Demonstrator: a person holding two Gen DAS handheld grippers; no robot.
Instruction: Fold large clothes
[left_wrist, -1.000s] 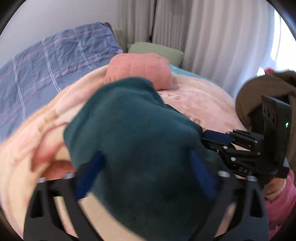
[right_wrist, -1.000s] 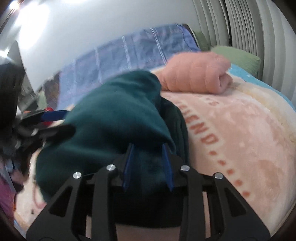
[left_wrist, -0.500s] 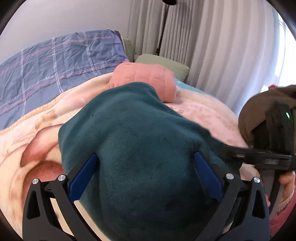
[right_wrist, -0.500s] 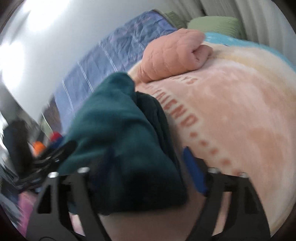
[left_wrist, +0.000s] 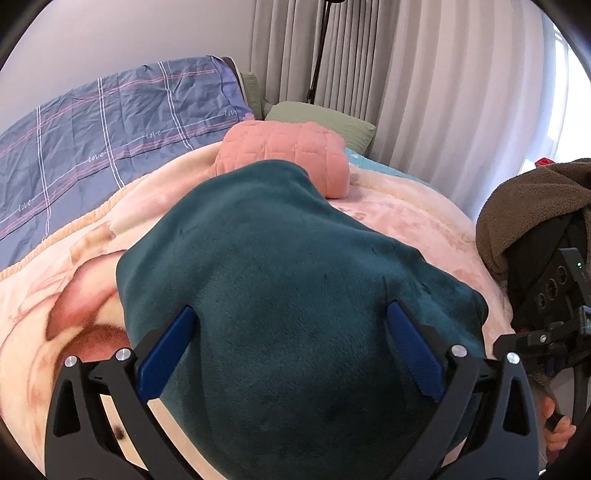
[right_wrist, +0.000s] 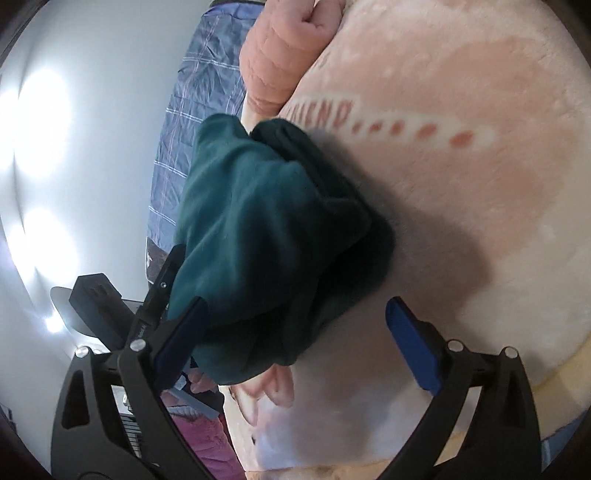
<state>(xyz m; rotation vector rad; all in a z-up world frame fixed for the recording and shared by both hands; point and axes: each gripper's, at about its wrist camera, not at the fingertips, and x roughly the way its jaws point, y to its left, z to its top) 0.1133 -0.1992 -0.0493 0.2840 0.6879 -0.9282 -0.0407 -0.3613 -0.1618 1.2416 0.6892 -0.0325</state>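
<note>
A: Quick pass. Where's the garment?

B: The teal fleece garment (left_wrist: 295, 295) lies bunched on the pink blanket (left_wrist: 406, 218) covering the bed. In my left wrist view it fills the space between my left gripper (left_wrist: 291, 347) jaws and runs on ahead of them. Jaws spread wide, pads not pinching anything.

A: Right side?

B: Right gripper (right_wrist: 295, 332) jaws also wide apart. The same garment (right_wrist: 266, 221) sits ahead and toward the left jaw, brushing that pad as far as I can tell; the right jaw is over bare blanket (right_wrist: 461, 221). Nothing held.

A: Handling?

B: My read: soft, thick plush, light but bulky, floppy, no stiffness. It'll sag and slump if lifted by one point. I see stacked layers on the edge in the right view, so I'd take a single outer edge or corner with each gripper, well apart, not the fat middle. Layers could slip apart.

A: Any writing?

B: Blanket print ahead of the right jaws reads roughly "FRIEND" followed by dots, first letters blurred. The blue plaid sheet (left_wrist: 110, 140) far beyond the left jaws has small "love" script repeated. Salmon quilted roll (left_wrist: 284, 155) past the garment, no label visible.
</note>
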